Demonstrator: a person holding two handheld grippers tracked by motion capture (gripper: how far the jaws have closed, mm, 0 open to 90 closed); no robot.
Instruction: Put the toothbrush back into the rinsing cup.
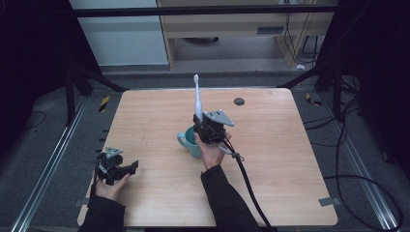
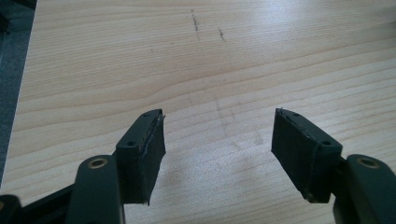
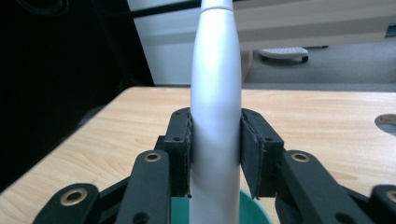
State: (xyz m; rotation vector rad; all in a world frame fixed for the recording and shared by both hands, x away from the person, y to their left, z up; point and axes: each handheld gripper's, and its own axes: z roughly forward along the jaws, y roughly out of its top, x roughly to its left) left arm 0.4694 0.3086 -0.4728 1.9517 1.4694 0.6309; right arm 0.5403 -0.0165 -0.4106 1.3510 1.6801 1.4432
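A white electric toothbrush [image 1: 197, 99] stands upright with its head up, held over a teal mug [image 1: 190, 142] near the table's middle. My right gripper [image 1: 202, 126] is shut on the toothbrush handle [image 3: 215, 116], both pads pressing its sides, and the mug's rim [image 3: 254, 205] lies just below the jaws. The lower end of the handle is hidden behind the gripper. At the front left my left gripper [image 1: 131, 166] rests low over bare wood. Its jaws stand wide apart with nothing between the pads [image 2: 154, 149].
The wooden table [image 1: 270, 159] has a small dark round grommet [image 1: 239, 101] near its far edge. A black cable [image 1: 246, 179] trails from my right gripper toward the front. Metal rails and loose cables run on the floor at both sides.
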